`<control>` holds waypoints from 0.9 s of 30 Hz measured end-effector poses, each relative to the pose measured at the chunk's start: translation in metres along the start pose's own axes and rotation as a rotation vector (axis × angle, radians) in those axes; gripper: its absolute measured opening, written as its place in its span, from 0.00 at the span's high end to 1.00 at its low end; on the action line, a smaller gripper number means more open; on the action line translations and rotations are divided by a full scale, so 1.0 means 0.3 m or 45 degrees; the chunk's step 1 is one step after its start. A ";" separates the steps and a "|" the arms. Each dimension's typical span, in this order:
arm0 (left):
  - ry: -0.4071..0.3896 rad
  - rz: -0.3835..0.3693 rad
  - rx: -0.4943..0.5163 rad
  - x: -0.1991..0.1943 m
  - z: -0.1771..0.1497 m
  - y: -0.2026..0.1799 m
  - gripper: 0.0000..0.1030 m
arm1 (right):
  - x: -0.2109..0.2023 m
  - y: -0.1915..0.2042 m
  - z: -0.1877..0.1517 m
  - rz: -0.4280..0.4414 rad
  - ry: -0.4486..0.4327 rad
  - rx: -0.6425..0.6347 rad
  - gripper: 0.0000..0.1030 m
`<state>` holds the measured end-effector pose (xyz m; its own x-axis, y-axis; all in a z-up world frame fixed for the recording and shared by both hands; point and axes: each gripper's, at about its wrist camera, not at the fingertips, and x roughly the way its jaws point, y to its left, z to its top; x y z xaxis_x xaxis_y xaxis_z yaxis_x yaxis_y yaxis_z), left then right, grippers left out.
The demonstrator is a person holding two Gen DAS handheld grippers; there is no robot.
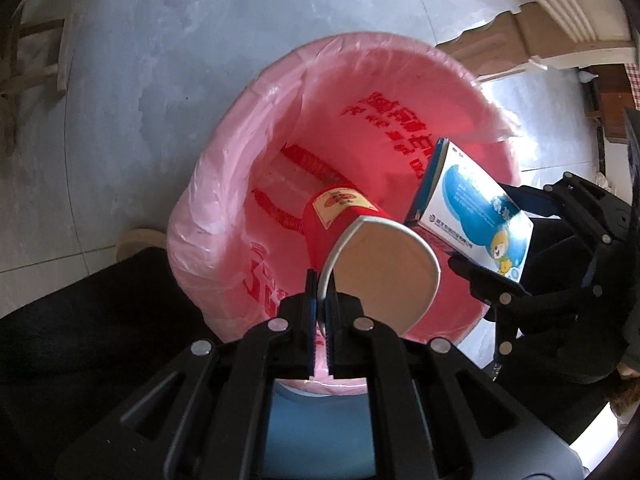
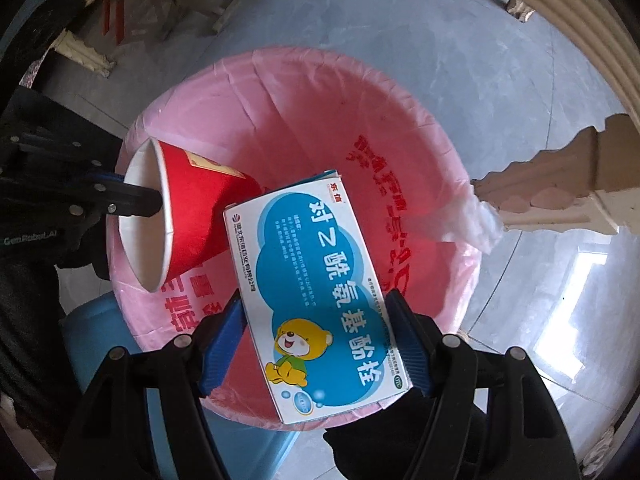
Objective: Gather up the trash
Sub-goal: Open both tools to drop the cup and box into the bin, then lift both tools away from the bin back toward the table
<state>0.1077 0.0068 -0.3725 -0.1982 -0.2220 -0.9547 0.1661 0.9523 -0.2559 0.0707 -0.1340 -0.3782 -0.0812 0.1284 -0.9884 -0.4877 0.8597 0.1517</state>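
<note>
Pinching the rim of a red paper cup (image 1: 340,220), the left gripper (image 1: 320,320) hangs over the pink-lined bin (image 1: 208,208). The right gripper (image 2: 320,340) clamps a blue-and-white medicine box (image 2: 316,292) above the same opening. The bin's bottom is hard to make out.

Cup and box over the lined bin

The cup (image 2: 192,220) hangs left of the box (image 2: 320,292) — both above the bag (image 2: 360,92) lining the bin (image 2: 92,340), which stands on the floor (image 2: 400,20).
</note>
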 end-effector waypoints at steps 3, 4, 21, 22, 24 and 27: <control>0.023 0.004 -0.001 0.007 0.001 0.000 0.95 | 0.017 0.002 0.003 -0.004 0.012 -0.011 0.34; 0.026 0.008 0.000 0.008 0.000 -0.001 0.95 | 0.023 -0.002 0.006 -0.005 0.017 -0.011 0.34; 0.007 0.027 0.001 -0.021 0.008 0.000 0.45 | 0.030 0.000 0.025 -0.021 0.013 0.001 0.26; 0.004 0.024 0.003 -0.016 0.009 0.001 0.44 | 0.027 0.002 0.025 -0.021 0.012 0.000 0.26; -0.006 0.029 0.007 -0.024 0.004 -0.005 0.44 | 0.018 0.008 0.021 -0.022 0.005 -0.006 0.26; -0.020 0.028 0.017 -0.038 0.000 -0.015 0.43 | 0.000 0.014 0.020 -0.023 -0.009 -0.009 0.26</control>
<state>0.1092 0.0050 -0.3605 -0.1793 -0.2043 -0.9623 0.1833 0.9541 -0.2367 0.0738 -0.1275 -0.3777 -0.0660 0.1160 -0.9911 -0.4951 0.8585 0.1335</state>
